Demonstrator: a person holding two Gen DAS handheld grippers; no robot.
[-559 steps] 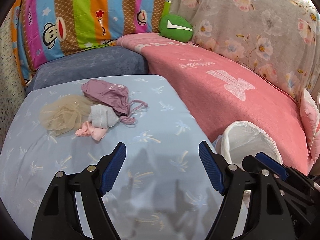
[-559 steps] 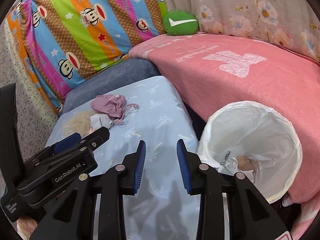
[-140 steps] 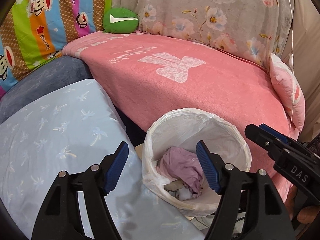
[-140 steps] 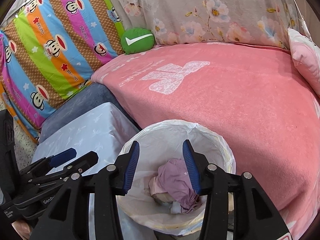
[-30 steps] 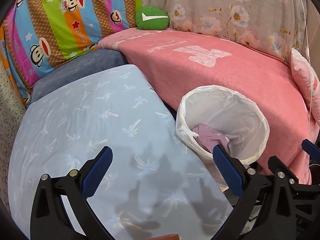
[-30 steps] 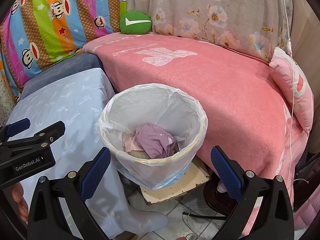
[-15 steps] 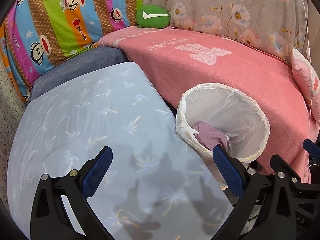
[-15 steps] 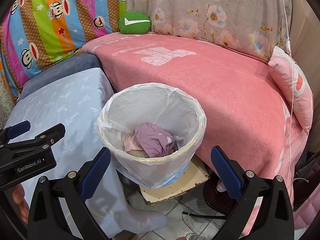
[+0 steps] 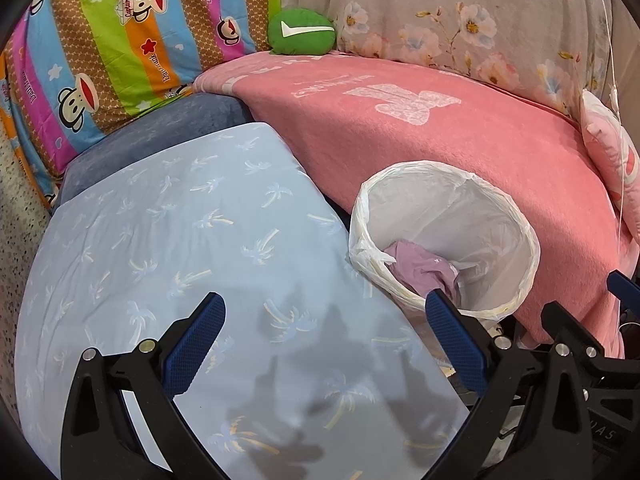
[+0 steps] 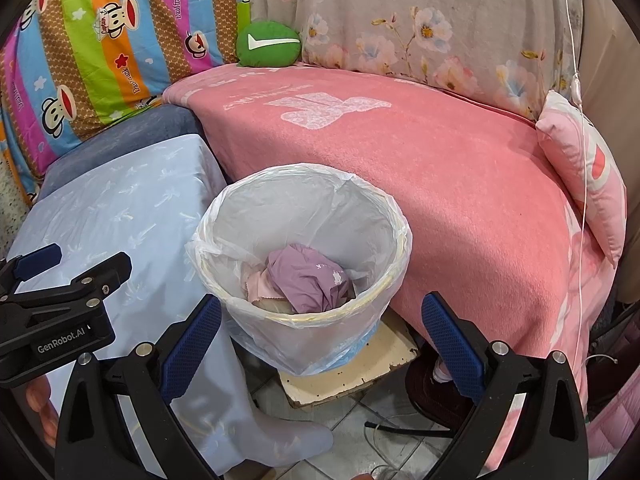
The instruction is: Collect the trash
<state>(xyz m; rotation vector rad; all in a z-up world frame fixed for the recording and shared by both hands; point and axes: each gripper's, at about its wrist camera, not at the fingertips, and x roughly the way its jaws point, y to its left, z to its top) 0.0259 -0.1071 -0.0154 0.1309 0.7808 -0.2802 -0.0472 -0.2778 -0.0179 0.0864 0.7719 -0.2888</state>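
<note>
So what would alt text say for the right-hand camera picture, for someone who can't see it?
A white-lined trash bin holding a purple cloth and pink scraps stands between a pink-blanketed bed and a light blue covered surface. The open right tool hovers empty above it.

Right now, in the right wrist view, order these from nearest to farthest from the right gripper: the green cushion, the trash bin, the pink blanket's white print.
1. trash bin, just ahead of the right gripper.
2. white print, mid-blanket behind the bin.
3. green cushion, at the back corner.

We saw bright, even light and sharp focus in both views. Soft shadows fell on the blue sheet (image 9: pixel 168 240). Fisheye bending and black vignetting marked the edges.
</note>
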